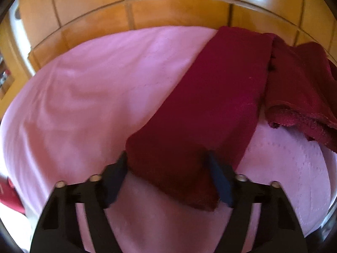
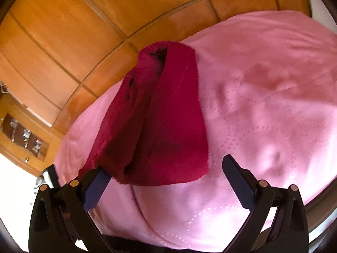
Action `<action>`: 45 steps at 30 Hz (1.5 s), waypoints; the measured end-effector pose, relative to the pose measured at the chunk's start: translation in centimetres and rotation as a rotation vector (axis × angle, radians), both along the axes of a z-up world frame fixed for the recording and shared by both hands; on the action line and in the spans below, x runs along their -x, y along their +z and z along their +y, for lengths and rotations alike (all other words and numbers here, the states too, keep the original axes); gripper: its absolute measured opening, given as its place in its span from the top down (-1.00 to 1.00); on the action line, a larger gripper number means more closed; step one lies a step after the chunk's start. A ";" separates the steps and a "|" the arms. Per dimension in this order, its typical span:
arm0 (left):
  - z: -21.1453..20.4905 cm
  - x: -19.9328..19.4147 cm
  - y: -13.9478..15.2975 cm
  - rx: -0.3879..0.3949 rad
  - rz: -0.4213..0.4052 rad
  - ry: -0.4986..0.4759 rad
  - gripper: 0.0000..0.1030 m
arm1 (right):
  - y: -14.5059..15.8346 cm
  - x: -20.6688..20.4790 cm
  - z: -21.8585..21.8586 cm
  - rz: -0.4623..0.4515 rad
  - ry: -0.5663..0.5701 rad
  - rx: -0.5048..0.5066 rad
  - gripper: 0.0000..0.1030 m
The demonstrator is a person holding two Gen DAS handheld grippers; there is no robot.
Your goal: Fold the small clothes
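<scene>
A pink quilted bedspread [image 1: 84, 105] covers the bed; wooden panelling [image 1: 168, 10] fills the upper frame. A red garment [image 1: 210, 94] lies centre-right, its corner between the released left gripper [image 1: 167, 166]. The right gripper [image 2: 164, 177] is released.

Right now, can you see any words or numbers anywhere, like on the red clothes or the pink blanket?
No readable words or numbers in either view.
The red garment shows no label or print.
The pink bedspread carries only stitched dotted patterns, no letters.
The small items in the wooden niche are too small and blurred to read.
The red object at the edge is too blurred to read.
</scene>
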State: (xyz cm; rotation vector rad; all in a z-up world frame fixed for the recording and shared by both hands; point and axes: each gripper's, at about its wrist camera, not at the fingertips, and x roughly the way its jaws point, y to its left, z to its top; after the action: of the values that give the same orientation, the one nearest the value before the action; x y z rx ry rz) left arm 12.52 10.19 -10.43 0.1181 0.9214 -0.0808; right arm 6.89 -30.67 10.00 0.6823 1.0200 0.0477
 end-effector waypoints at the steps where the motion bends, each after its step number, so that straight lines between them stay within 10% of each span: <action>1: -0.4 -0.1 0.0 -0.004 -0.005 -0.041 0.24 | -0.1 -0.2 0.3 0.004 0.022 -0.012 -0.96; 3: -0.7 -0.1 0.4 -0.012 -0.014 -0.068 0.88 | 0.0 -0.4 0.8 0.007 0.054 -0.024 -0.96; 10: 6.6 -3.8 4.2 0.029 -0.100 0.118 0.91 | 2.4 -0.7 1.2 -0.035 0.193 -0.035 -0.96; 17: 17.1 -11.4 9.5 -0.074 -0.214 0.400 0.91 | 4.6 -0.6 -2.2 -0.089 0.077 -0.053 -0.96; 21: 20.0 -16.4 9.6 -0.059 -0.144 0.479 0.89 | 4.1 -1.6 -3.1 -0.052 0.011 -0.021 -0.96; 25: 18.9 -17.0 10.1 0.016 -0.151 0.495 -0.27 | 2.4 -3.2 -3.1 0.014 -0.014 0.015 -0.93; 29: 13.5 -13.3 11.2 0.253 -0.181 0.274 -0.44 | 0.3 -4.4 -3.8 0.074 -0.020 0.027 -0.71; 34: 0.9 -6.0 11.1 0.487 -0.103 -0.277 -0.46 | -2.2 -5.2 -3.9 0.112 -0.016 -0.082 -0.60; 40: -11.3 -1.2 6.8 0.365 0.067 -0.572 -0.48 | -4.0 -5.6 -3.0 0.121 0.025 -0.174 -0.68; 42: -13.5 -1.3 4.9 0.272 0.089 -0.587 -0.30 | -4.9 -5.9 -2.9 0.126 0.023 -0.182 -0.68; 43: -13.9 -1.6 4.3 0.252 0.107 -0.580 0.13 | -5.7 -6.2 -2.8 0.138 0.029 -0.204 -0.52; 45: -13.8 -2.5 3.1 0.270 0.172 -0.551 0.69 | -6.8 -6.6 -2.2 0.151 0.056 -0.220 0.15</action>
State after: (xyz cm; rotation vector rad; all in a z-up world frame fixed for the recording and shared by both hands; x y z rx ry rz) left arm 15.00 -3.61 -7.36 0.1126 1.0196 -0.7324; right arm 13.48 -32.83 3.24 0.8678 1.1904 0.1613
